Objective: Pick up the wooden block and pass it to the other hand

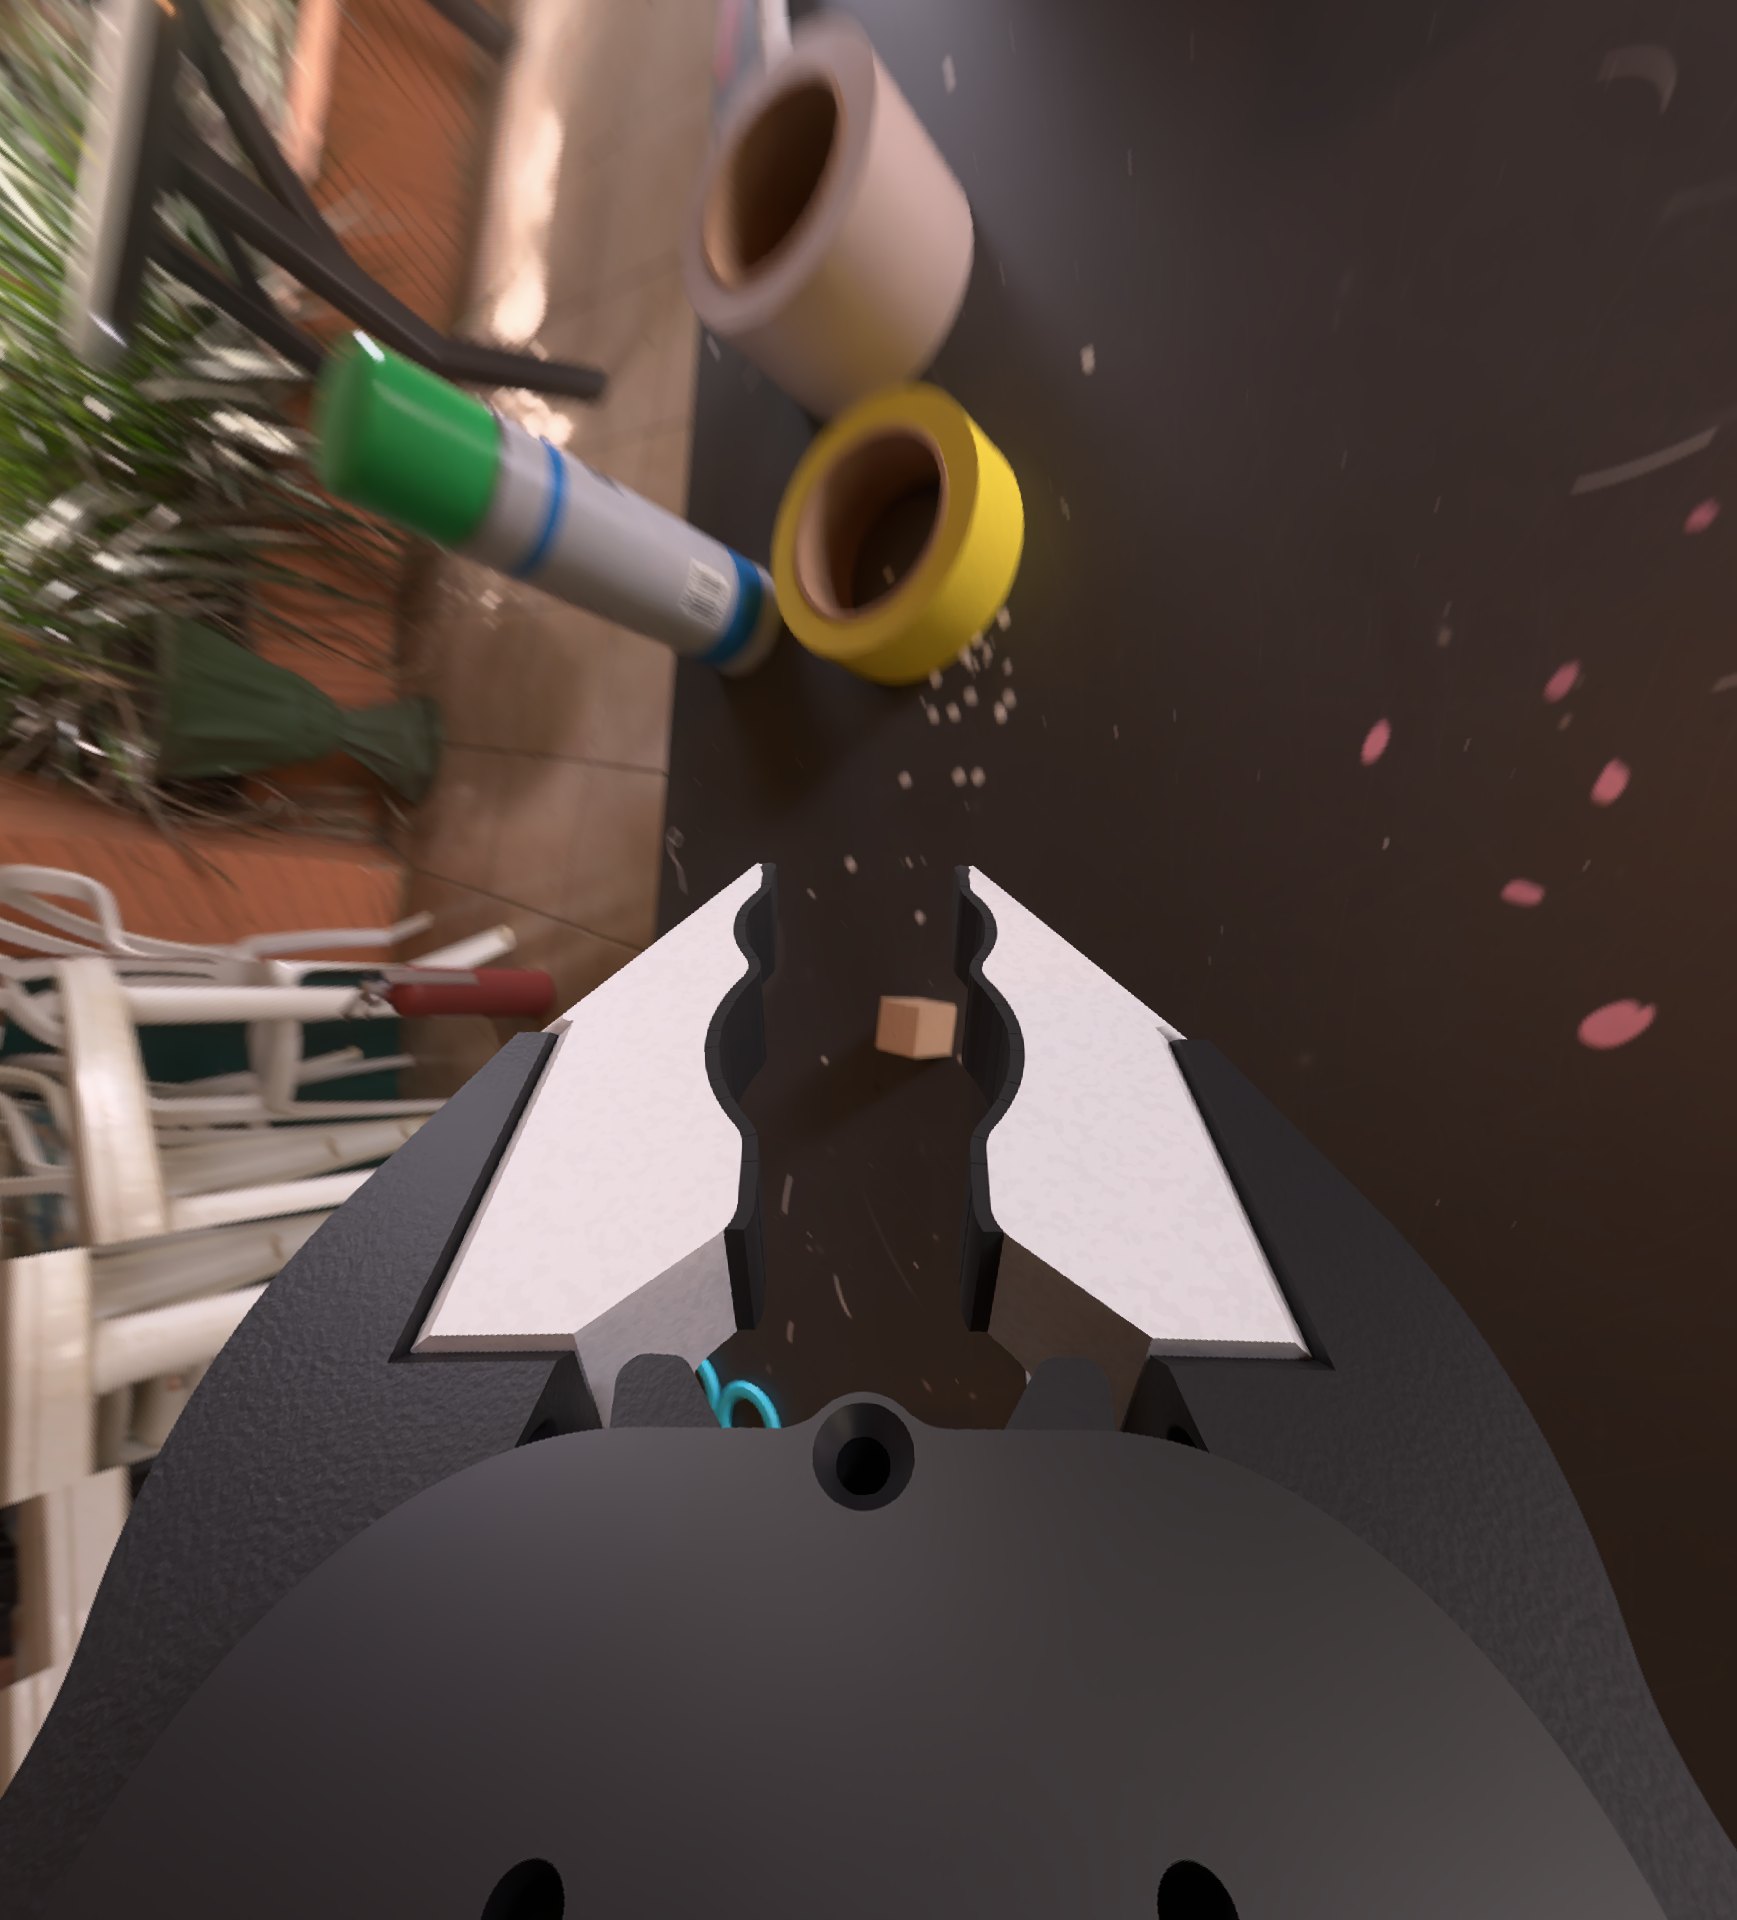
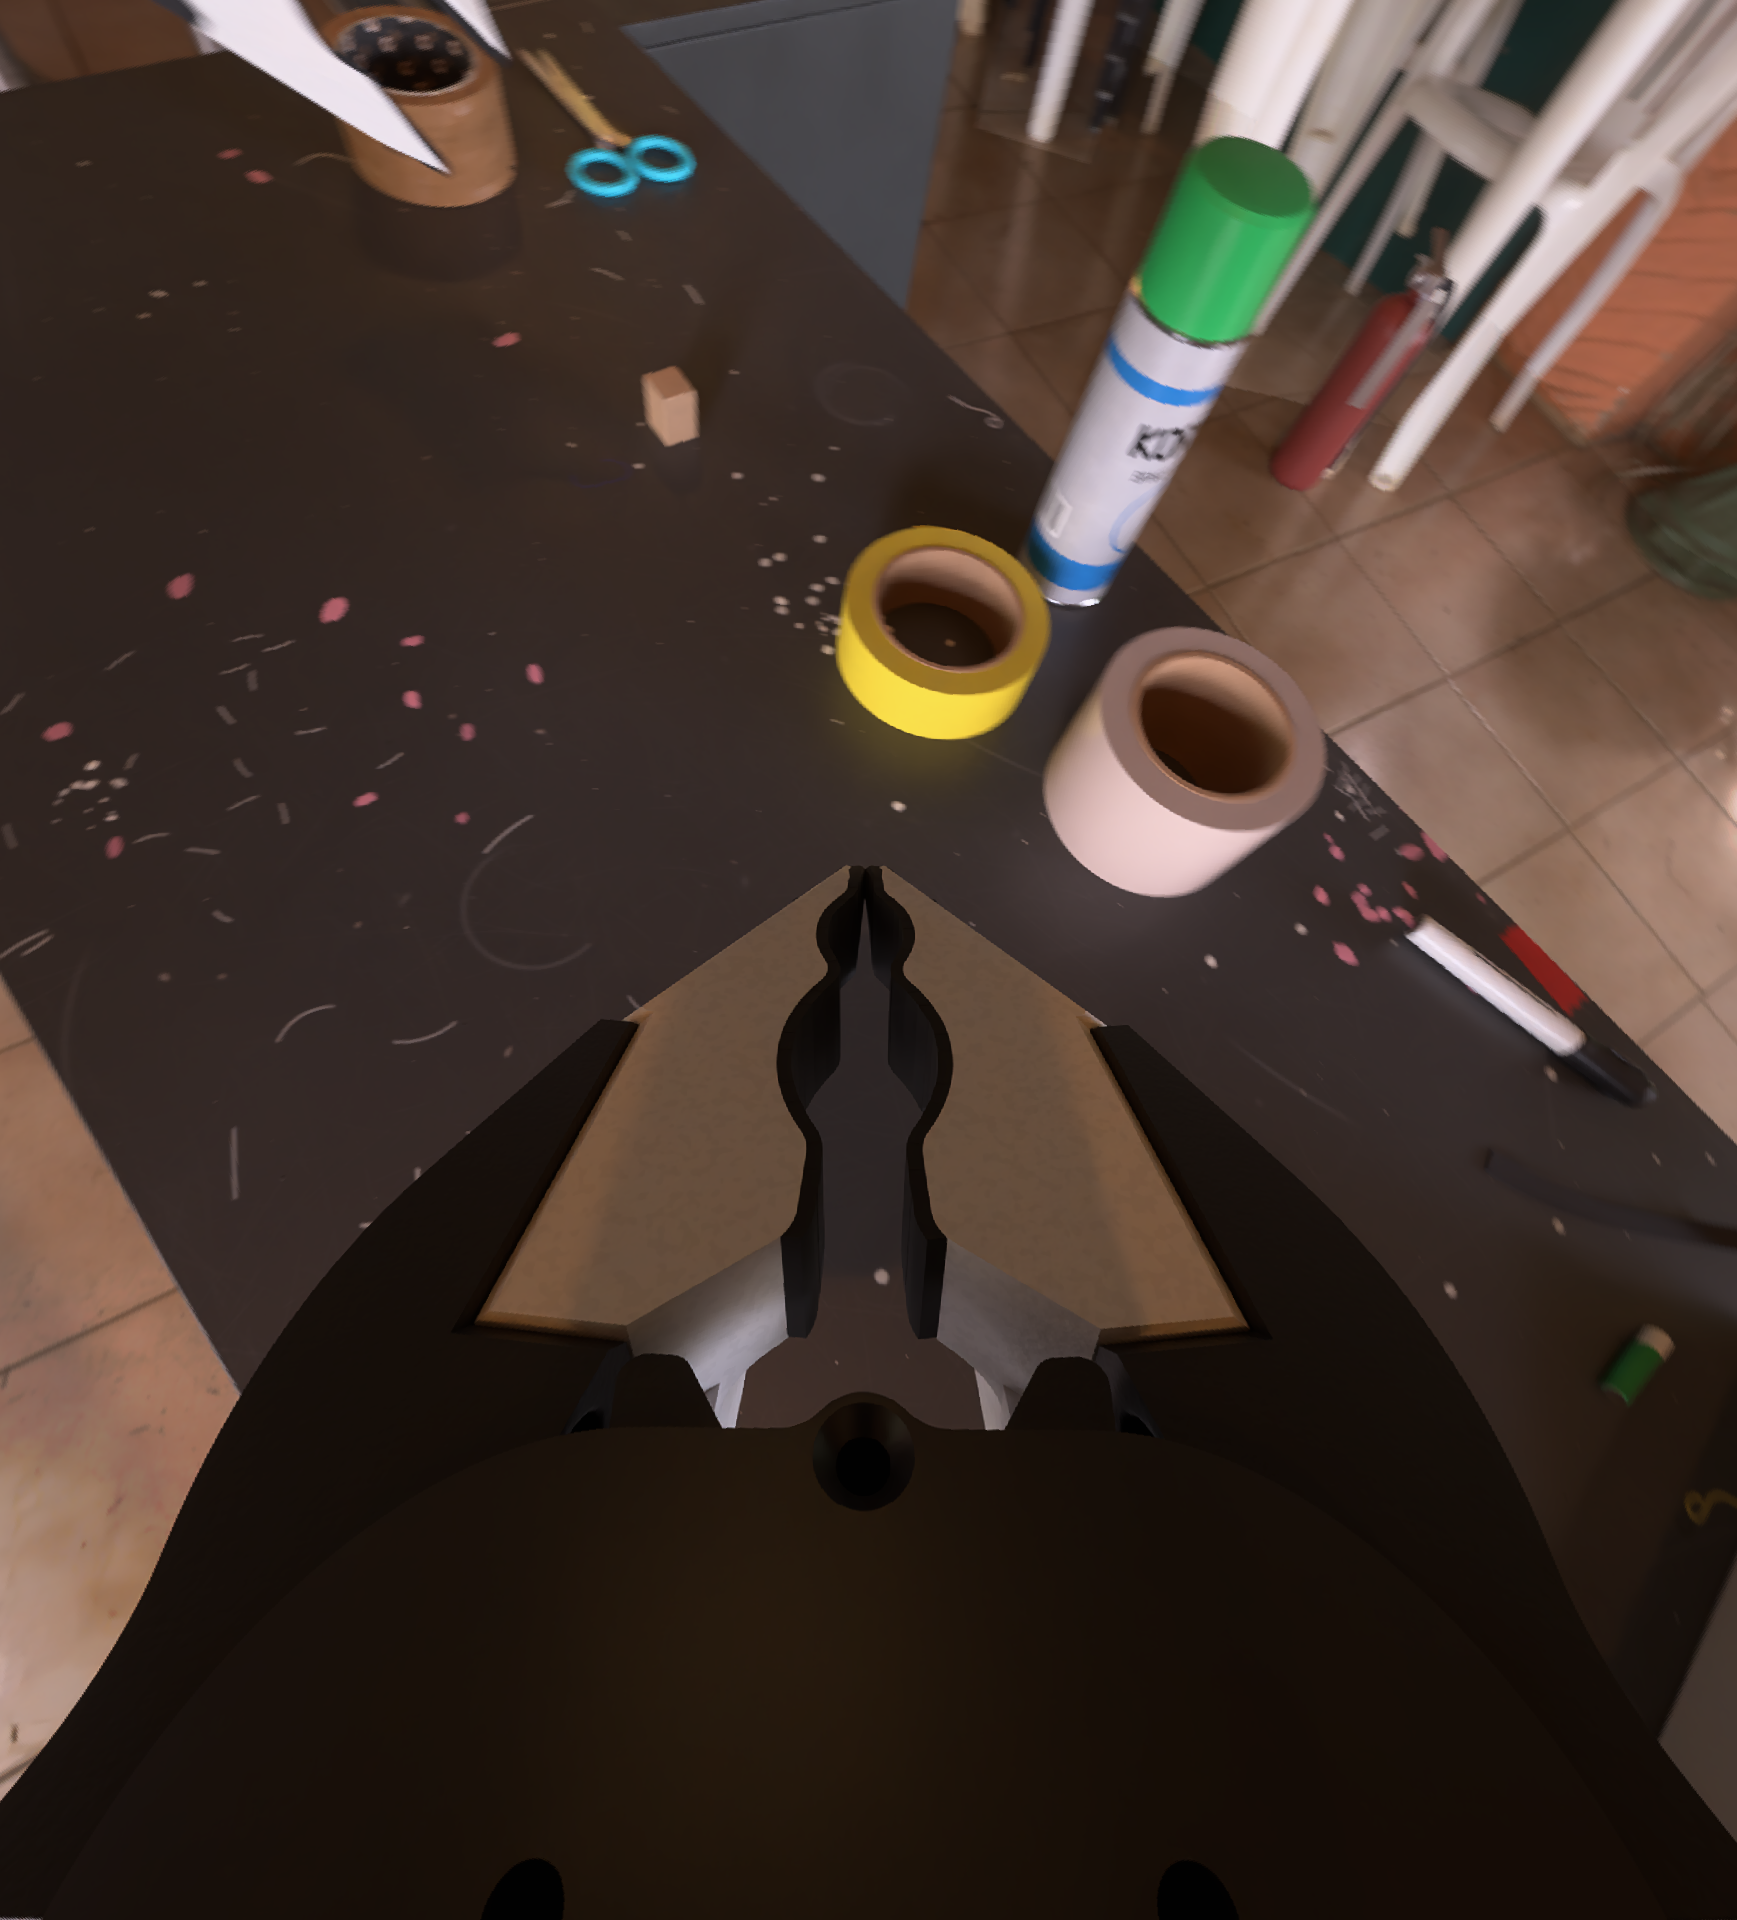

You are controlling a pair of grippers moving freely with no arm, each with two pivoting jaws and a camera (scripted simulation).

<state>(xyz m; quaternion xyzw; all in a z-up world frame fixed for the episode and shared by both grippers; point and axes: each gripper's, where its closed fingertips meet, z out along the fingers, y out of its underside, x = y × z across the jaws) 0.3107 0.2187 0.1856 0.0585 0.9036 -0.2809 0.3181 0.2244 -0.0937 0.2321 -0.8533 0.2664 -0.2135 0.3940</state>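
Observation:
A small wooden block (image 1: pixel 914 1027) rests on the dark table (image 1: pixel 1363 1039). In the left wrist view it shows between my left gripper's fingers, near the right one, lower down on the table. My left gripper (image 1: pixel 864 878) is open and empty, above the block. In the right wrist view the block (image 2: pixel 672 407) stands far ahead, left of centre. My right gripper (image 2: pixel 865 875) is shut and empty, over the near part of the table (image 2: pixel 324 520). The left gripper's white fingertips (image 2: pixel 365 99) show at the top left of that view.
A yellow tape roll (image 2: pixel 942 631), a beige tape roll (image 2: pixel 1184 758) and a green-capped spray can (image 2: pixel 1155 395) stand near the table's right edge. A brown tape roll (image 2: pixel 433 125) and blue-handled scissors (image 2: pixel 632 166) lie at the far end. A marker (image 2: pixel 1508 1003) lies to the right.

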